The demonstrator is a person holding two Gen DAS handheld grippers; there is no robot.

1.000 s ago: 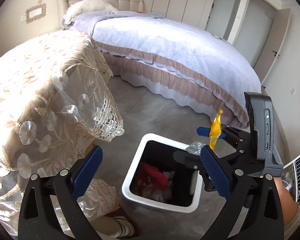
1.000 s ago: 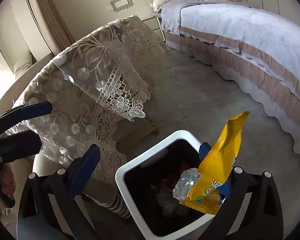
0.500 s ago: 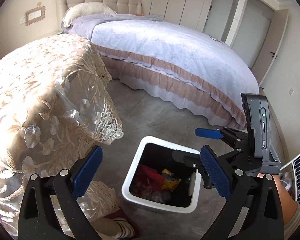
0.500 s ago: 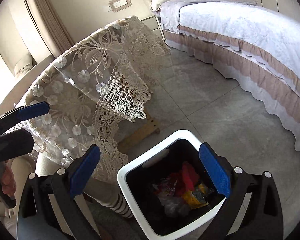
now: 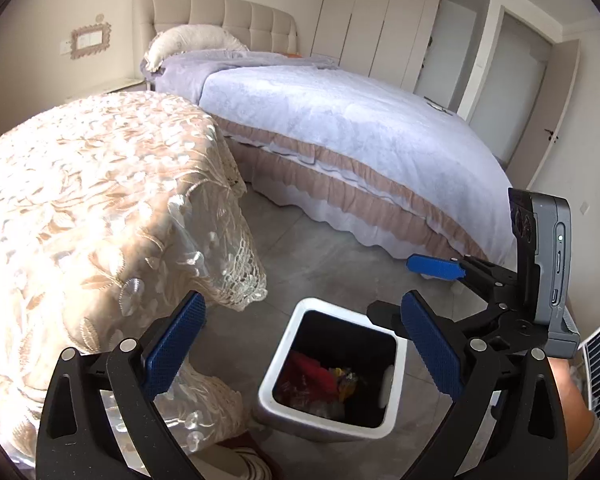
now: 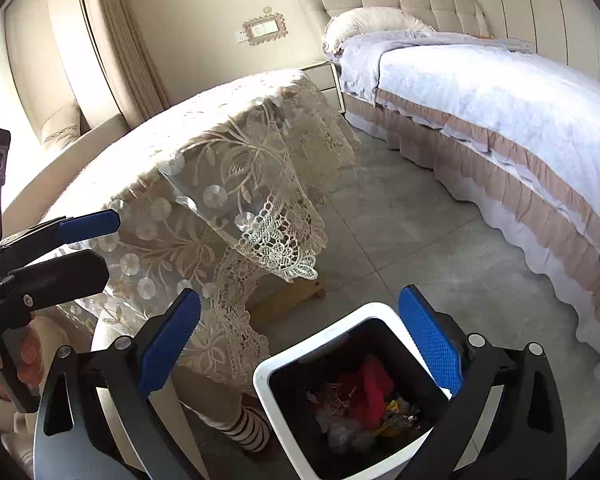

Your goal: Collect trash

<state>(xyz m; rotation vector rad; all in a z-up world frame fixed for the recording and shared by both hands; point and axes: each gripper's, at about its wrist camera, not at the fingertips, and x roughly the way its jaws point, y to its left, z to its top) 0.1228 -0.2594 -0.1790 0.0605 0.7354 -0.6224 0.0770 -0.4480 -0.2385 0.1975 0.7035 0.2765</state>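
Gone from the right gripper [image 6: 300, 340], the yellow crinkled snack wrapper [image 6: 394, 410] now lies among red and clear trash inside the white square plastic bin [image 6: 276, 364]; jaws spread, empty. Left view: left gripper [image 5: 300, 340] gapes empty above that bin [image 5: 280, 364], beside lace tablecloth [image 5: 100, 200].

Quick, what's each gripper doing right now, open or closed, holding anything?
Left gripper: open, holding nothing.
Right gripper: open, holding nothing, above the trash bin.
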